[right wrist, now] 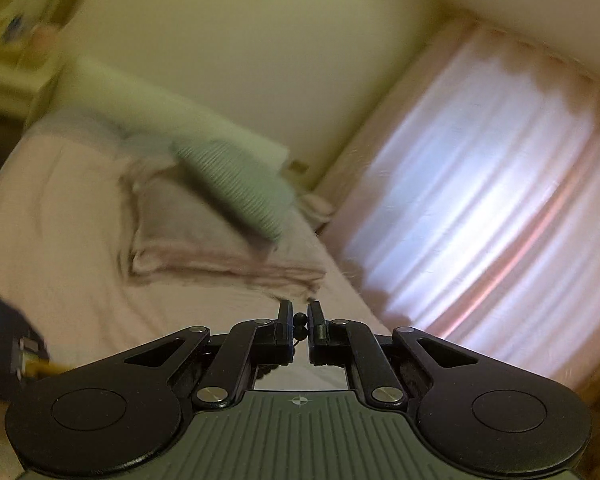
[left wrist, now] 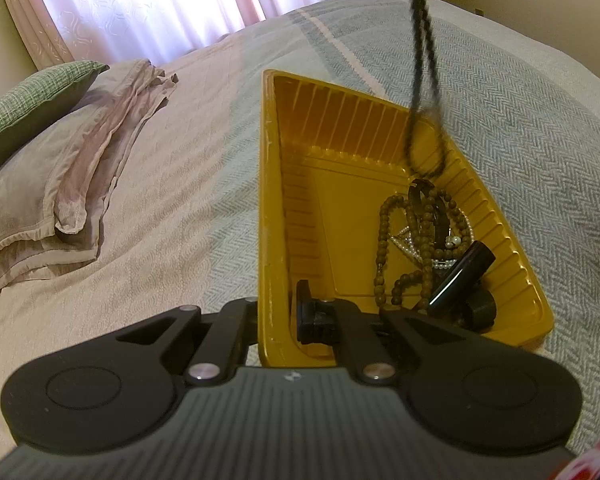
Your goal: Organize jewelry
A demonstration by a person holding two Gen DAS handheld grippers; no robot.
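A yellow ribbed tray (left wrist: 340, 128) lies on the bed. It holds a brown bead necklace (left wrist: 384, 236), a pearl piece, a black clip and a black tube (left wrist: 460, 276). My left gripper (left wrist: 278, 312) is shut on the tray's near left wall, one finger inside, one outside. A black bead necklace (left wrist: 422, 60) hangs from above, its loop over the tray's far right part. In the right wrist view my right gripper (right wrist: 300, 320) is shut on a bead of the black bead necklace (right wrist: 300, 318), held high and facing the pillows.
The bed (left wrist: 520, 92) has a grey herringbone blanket and a pink sheet. A pink pillow (left wrist: 60, 200) and a green pillow (left wrist: 28, 96) lie at the left. Pink curtains (right wrist: 480, 200) cover the window behind. A dark device (right wrist: 0, 340) shows at the lower left of the right wrist view.
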